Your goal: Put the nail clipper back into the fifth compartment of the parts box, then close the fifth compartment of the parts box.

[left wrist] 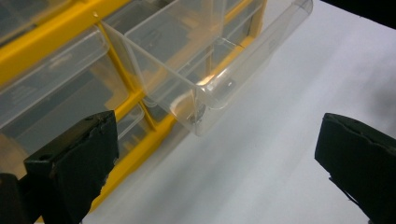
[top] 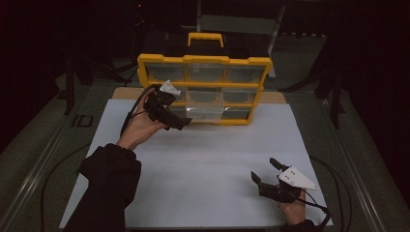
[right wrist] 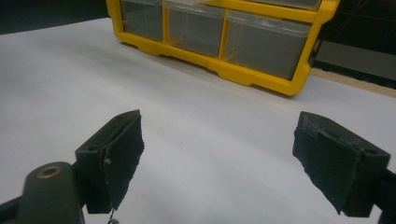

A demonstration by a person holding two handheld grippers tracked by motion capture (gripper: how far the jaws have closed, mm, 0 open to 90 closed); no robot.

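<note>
Jutting lengthwise toward the person, clear drawer (left wrist: 205, 70) faces gaping left tongs (left wrist: 215, 154)

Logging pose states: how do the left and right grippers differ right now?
The left gripper is raised at the yellow drawer cabinet, beside a pulled-out clear drawer; the right gripper sits low near the white mat's front edge, far from the cabinet. Both are open and hold nothing.
</note>
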